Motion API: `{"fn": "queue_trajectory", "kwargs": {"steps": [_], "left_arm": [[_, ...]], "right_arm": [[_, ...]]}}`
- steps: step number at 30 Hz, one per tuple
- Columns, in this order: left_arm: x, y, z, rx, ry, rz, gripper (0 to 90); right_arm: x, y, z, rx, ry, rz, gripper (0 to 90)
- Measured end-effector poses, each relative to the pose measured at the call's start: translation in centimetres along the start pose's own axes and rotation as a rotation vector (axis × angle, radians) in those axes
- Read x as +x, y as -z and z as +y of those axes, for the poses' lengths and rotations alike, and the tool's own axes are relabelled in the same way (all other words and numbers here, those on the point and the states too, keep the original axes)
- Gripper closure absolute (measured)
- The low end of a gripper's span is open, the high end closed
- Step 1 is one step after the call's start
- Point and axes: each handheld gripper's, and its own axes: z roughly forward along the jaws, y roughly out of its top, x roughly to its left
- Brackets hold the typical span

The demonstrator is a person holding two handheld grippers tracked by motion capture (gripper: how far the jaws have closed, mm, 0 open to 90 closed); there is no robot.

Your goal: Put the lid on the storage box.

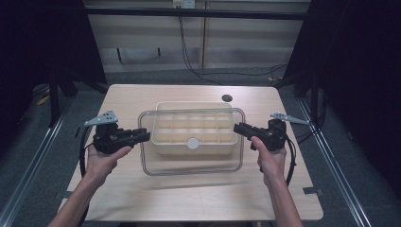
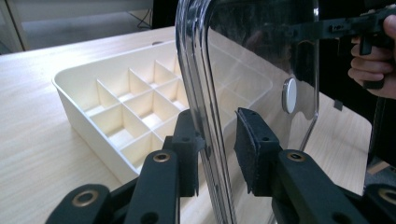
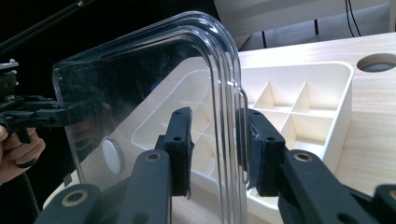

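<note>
Left gripper (image 1: pixel 144 136): held in the person's left hand (image 1: pixel 105 158), jaws clamped on the left rim of the clear lid (image 1: pixel 193 166). In the left gripper view the two black pads (image 2: pixel 189 154) stand on either side of the lid's rim (image 2: pixel 205 116), the left pad against it; contact at the right pad cannot be told for certain.

Right gripper (image 1: pixel 239 128): held in the person's right hand (image 1: pixel 270 158), jaws clamped on the lid's right rim. In the right gripper view the pads (image 3: pixel 180 151) bracket the ridged rim (image 3: pixel 229 107) from both sides.

Clear lid: a transparent rectangular cover with rounded corners and a white round disc (image 1: pixel 193 143) near the middle of its near long side. It is carried between the two grippers above the middle of the desk (image 1: pixel 142 198), lying roughly level over the tray and overhanging it toward the desk's near edge.

Tray (image 1: pixel 189 106): a cream-coloured divided box with two rows of compartments, resting on the desk at its centre, slightly toward the far edge. Its compartments look empty.

Desk: light wood, with a dark round cable hole (image 1: pixel 227 98) near the far edge, right of centre.
</note>
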Motion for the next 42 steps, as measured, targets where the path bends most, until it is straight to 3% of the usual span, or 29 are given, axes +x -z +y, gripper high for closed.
{"fn": "queue_trajectory", "kwargs": {"steps": [13, 27, 42], "left_arm": [[0.7, -0.3, 1.7, -0.018, 0.011, 0.027, 69.2], [1.7, -1.8, 3.6, -0.018, 0.008, 0.046, 68.8], [3.4, -3.2, 5.1, -0.031, 0.031, 0.061, 68.1]], "right_arm": [[-0.4, -0.9, 1.5, -0.013, -0.005, -0.001, 66.1], [-1.4, -1.7, 2.8, -0.023, -0.020, -0.022, 65.7], [-2.3, -2.7, 5.0, -0.019, 0.004, -0.040, 65.7]]}}
